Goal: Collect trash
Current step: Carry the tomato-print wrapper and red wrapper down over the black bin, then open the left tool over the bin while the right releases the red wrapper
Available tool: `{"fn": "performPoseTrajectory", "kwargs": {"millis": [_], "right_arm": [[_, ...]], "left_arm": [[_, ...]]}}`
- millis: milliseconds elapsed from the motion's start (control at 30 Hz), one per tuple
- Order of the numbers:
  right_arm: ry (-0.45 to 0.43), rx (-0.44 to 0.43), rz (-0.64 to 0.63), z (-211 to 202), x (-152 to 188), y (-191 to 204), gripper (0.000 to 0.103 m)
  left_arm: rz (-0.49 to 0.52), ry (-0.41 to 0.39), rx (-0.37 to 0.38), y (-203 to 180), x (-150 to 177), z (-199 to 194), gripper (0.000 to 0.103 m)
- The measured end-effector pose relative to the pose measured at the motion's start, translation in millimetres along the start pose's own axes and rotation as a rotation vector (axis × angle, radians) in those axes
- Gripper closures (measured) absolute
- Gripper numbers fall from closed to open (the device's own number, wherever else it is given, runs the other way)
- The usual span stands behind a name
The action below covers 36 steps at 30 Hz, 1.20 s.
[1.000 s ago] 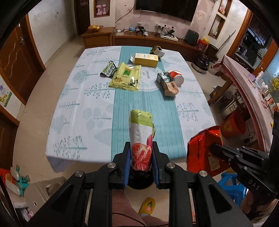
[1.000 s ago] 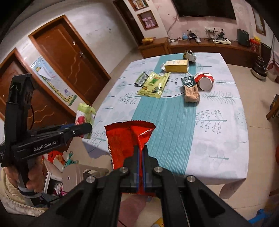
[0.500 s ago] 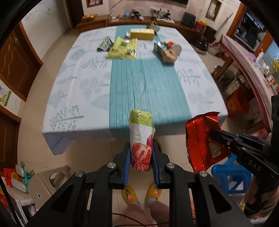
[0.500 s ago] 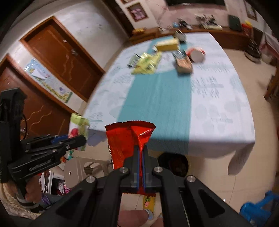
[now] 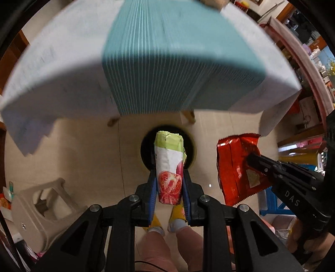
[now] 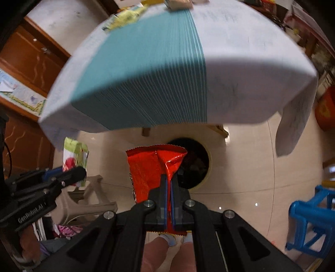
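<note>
My left gripper (image 5: 169,184) is shut on a white and green snack packet with a tomato picture (image 5: 169,165) and holds it above a round dark trash bin with a yellow rim (image 5: 193,150) on the floor. My right gripper (image 6: 169,184) is shut on a red foil snack bag (image 6: 150,167), held over the same bin (image 6: 199,165). The red bag also shows in the left wrist view (image 5: 236,167), and the tomato packet in the right wrist view (image 6: 74,154).
The table with a white and teal cloth (image 5: 167,62) overhangs just beyond the bin. A beige plastic stool (image 5: 37,211) stands at the left, a blue stool (image 6: 312,221) at the right. More wrappers (image 6: 123,16) lie on the far tabletop.
Both grippers have tilted down and drawn back from the table with their packets. The view has swung from the tabletop to the floor, and the bin is now under both.
</note>
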State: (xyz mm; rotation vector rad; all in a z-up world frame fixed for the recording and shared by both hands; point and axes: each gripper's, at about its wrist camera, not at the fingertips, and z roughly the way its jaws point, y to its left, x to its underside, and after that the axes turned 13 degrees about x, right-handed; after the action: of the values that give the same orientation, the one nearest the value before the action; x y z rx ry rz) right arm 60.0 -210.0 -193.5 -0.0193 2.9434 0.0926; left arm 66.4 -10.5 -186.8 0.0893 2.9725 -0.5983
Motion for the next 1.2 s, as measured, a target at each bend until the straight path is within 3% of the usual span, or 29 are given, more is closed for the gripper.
{"fn": "performPoseTrajectory", "kwargs": {"millis": [400,667,767,833,967,1200], "right_arm": [[0.069,0.057,0.158,161,9,-10,0.101],[0.099,0.073,0.213,242,7,-25,0.096],[0.126,0.060,0.229,259,8,-23,0.090],[0.132,0.055,0.232,267,8,-24,0.088],[0.147,0.056,0.228,276,7,-25,0.076],[0.156,0.043,0.204,269,5,-28,0.075]], "left_arm": [[-0.030,-0.004,0.067,51,-10,125,0.080],[-0.039,-0.005,0.069,65,-27,191,0.069],[-0.046,0.007,0.059,64,-33,209,0.062],[-0.044,0.012,0.042,64,-36,214,0.048],[-0.041,0.000,0.020,59,-41,218,0.043],[-0.039,-0.001,-0.022,57,-40,207,0.042]]}}
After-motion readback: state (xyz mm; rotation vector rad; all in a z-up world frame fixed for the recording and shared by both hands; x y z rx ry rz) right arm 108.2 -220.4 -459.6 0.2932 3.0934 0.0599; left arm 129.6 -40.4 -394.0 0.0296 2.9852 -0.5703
